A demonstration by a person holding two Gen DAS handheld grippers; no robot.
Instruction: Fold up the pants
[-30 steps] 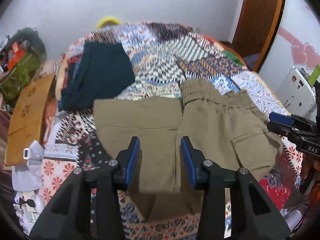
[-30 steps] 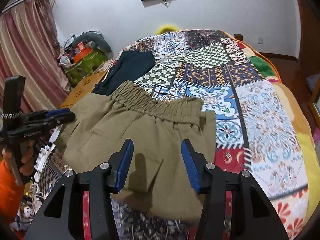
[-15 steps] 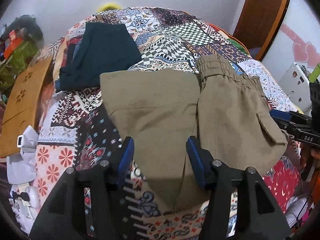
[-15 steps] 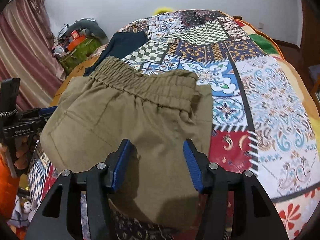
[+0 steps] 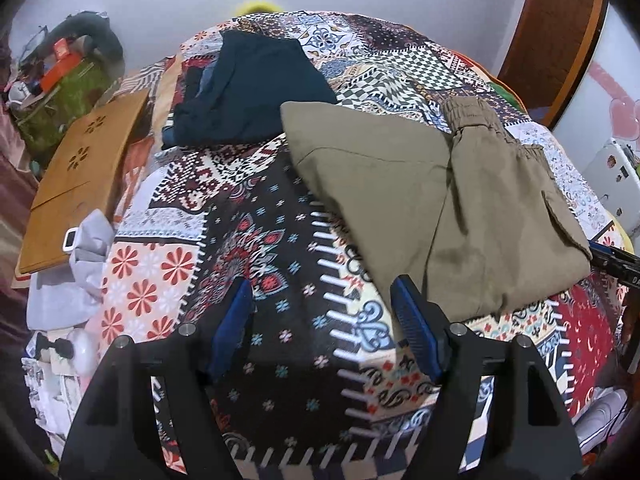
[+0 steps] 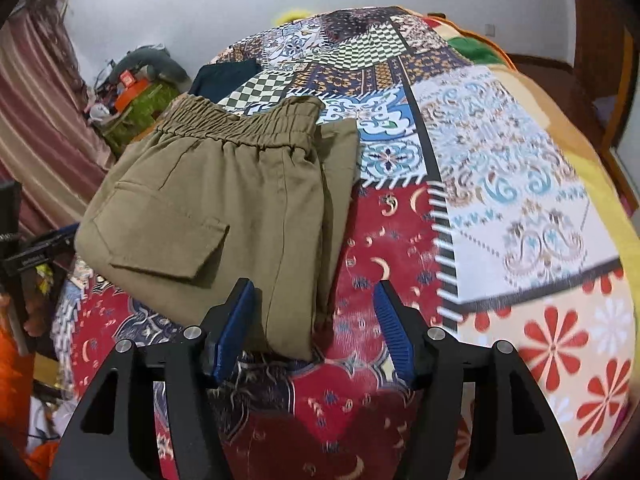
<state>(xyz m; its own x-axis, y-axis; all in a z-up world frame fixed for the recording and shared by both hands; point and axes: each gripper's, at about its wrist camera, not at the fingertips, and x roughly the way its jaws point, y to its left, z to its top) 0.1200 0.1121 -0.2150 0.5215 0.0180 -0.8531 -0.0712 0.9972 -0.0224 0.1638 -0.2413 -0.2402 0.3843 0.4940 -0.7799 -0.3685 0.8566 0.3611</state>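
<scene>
Olive cargo pants (image 5: 432, 200) lie folded on the patchwork bedspread (image 5: 256, 248), elastic waistband at the far end and a flap pocket on top; they also show in the right wrist view (image 6: 224, 208). My left gripper (image 5: 324, 320) is open and empty, above the bedspread just left of the pants' near edge. My right gripper (image 6: 314, 316) is open and empty over the pants' near right corner. The right gripper's tip (image 5: 612, 256) shows at the pants' right edge. The left gripper (image 6: 36, 252) shows at the far left.
A folded dark navy garment (image 5: 248, 92) lies on the bed beyond the pants. A wooden board (image 5: 84, 176) and grey cloth (image 5: 76, 268) sit off the bed's left side. A white appliance (image 5: 612, 176) stands at the right. The bedspread's edge (image 6: 600, 168) runs along the right.
Both grippers have pulled back toward the near edge and shifted sideways. The left gripper now hovers over bare bedspread rather than over the pants. The pants lie still.
</scene>
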